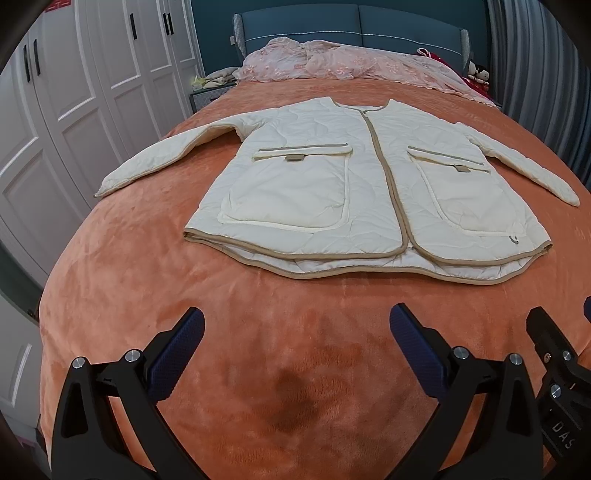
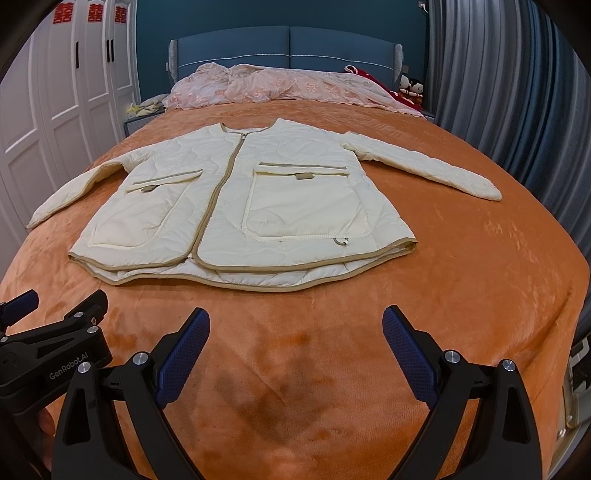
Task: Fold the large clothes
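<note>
A cream quilted jacket [image 1: 332,192] with tan trim and two big front pockets lies flat and zipped on the orange bedspread [image 1: 147,288], both sleeves spread out to the sides. It also shows in the right wrist view [image 2: 258,206]. My left gripper [image 1: 297,325] is open and empty, hovering above the bedspread short of the jacket's hem. My right gripper [image 2: 295,325] is open and empty too, likewise short of the hem. The right gripper shows at the left wrist view's right edge [image 1: 554,350], the left gripper at the right wrist view's left edge [image 2: 55,332].
A crumpled pink floral quilt [image 1: 332,62] lies at the head of the bed against a blue headboard [image 1: 351,22]. White wardrobe doors [image 1: 74,92] stand on the left, grey curtains [image 1: 535,74] on the right. Small dolls [image 2: 412,88] sit by the headboard.
</note>
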The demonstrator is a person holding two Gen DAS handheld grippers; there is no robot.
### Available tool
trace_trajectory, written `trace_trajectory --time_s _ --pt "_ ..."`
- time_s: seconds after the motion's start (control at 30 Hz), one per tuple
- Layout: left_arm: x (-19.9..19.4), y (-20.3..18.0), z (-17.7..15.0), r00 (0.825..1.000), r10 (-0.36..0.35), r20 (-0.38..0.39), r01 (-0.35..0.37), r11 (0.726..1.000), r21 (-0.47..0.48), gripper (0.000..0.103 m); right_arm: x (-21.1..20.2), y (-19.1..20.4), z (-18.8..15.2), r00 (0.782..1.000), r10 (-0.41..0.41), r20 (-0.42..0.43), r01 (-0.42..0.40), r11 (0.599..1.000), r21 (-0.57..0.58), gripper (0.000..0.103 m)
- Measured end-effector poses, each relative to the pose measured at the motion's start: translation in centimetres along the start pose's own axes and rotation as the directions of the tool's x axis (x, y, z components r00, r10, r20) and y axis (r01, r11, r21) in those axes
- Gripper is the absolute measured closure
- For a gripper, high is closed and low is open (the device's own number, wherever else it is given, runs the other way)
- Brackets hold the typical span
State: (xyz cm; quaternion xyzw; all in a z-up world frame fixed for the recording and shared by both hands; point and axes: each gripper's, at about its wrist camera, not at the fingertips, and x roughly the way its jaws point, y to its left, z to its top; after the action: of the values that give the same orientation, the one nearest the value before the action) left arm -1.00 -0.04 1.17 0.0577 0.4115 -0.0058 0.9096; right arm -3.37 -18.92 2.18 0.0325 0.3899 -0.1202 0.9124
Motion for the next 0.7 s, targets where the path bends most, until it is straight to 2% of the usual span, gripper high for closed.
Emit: trace_trajectory --time_s 0.7 --pt "-0.02 0.41 -0.30 1.000 -0.002 0.003 0.002 1.000 -0.010 0.005 -0.26 0.51 -0.26 1.000 0.004 0.007 -0.004 1.000 -0.010 0.010"
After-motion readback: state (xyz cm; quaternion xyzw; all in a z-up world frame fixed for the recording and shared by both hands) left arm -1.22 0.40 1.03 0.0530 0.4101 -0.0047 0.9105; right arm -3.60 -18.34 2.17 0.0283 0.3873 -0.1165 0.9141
